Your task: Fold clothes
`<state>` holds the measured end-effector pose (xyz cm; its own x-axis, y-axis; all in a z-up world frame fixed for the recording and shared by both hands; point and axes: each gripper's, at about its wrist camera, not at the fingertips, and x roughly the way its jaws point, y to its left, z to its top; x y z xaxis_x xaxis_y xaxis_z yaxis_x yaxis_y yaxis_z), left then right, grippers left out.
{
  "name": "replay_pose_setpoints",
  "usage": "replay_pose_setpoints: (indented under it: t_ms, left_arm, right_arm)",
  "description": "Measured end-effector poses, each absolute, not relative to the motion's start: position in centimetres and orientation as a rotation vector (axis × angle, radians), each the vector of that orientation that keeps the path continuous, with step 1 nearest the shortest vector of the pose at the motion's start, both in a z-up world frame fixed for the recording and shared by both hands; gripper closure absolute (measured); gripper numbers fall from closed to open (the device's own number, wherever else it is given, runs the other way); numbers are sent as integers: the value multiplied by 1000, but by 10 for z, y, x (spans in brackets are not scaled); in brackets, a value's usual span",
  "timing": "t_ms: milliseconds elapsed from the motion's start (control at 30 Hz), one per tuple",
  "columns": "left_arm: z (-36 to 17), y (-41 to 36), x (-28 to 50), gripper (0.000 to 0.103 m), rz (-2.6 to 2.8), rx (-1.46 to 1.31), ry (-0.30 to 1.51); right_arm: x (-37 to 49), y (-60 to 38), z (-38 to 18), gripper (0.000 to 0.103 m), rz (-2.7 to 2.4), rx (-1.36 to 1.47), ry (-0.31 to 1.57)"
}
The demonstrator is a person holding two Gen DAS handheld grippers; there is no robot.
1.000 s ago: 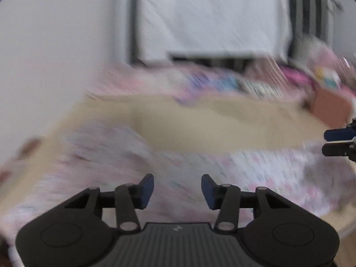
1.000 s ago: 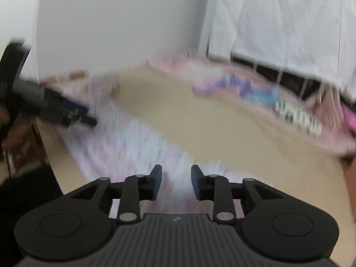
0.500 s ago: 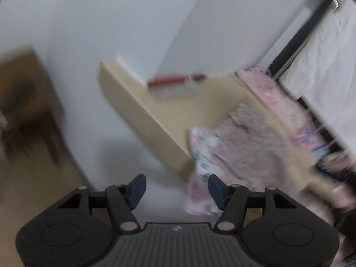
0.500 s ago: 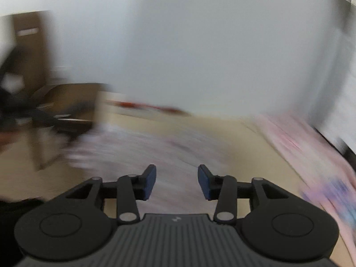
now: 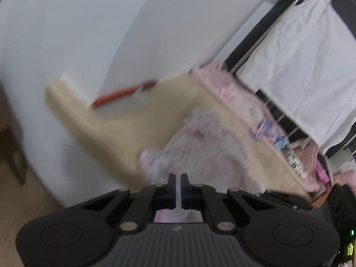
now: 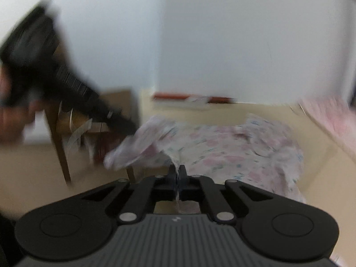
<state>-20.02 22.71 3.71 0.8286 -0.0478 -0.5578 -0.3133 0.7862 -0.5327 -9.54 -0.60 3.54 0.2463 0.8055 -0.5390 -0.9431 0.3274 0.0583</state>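
A pink-and-white floral garment [image 5: 200, 151] lies spread on the beige table [image 5: 124, 133]. My left gripper [image 5: 177, 178] sits at the garment's near corner by the table edge; its jaws are closing to a thin slit, with cloth pinched between them. In the right wrist view, the same garment [image 6: 222, 151] lies ahead and its left corner is lifted to the tip of the left gripper [image 6: 131, 126]. My right gripper [image 6: 177, 169] is closing tight on a raised fold of the garment's near edge. Both views are blurred.
A red-and-white object [image 6: 193, 96] lies at the table's far end against the white wall. Pink clothes [image 5: 240, 102] are heaped along the table's far side, below a white sheet [image 5: 300, 55] on a dark rack. A wooden chair [image 6: 62, 138] stands beyond the table's left end.
Both grippers went from open to closed on the garment's edge. Both views swung from the middle of the table toward its end by the wall.
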Motion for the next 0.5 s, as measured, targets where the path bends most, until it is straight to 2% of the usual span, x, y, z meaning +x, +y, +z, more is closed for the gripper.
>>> replay_pose_setpoints:
  t_ms: [33, 100, 133, 167, 200, 400, 433, 500]
  left_arm:
    - [46, 224, -194, 92, 148, -626, 559]
    - [63, 215, -184, 65, 129, -504, 520]
    - [68, 208, -183, 57, 100, -413, 506]
    - [73, 200, -182, 43, 71, -322, 491]
    - [75, 193, -182, 35, 37, -232, 473]
    - [34, 155, -187, 34, -155, 224, 468]
    - [28, 150, -186, 34, -180, 275, 469]
    - [22, 146, -179, 35, -221, 313, 481]
  right_arm:
    - [-83, -11, 38, 102, 1161, -219, 574]
    - [-61, -18, 38, 102, 1030, -112, 665]
    - [-52, -22, 36, 102, 959, -68, 713]
    - [-46, -26, 35, 102, 907, -36, 736]
    - [-43, -32, 33, 101, 876, 4, 749]
    - [-40, -48, 30, 97, 867, 74, 769]
    - [-42, -51, 30, 94, 874, 73, 761]
    - [-52, -54, 34, 81, 860, 45, 702]
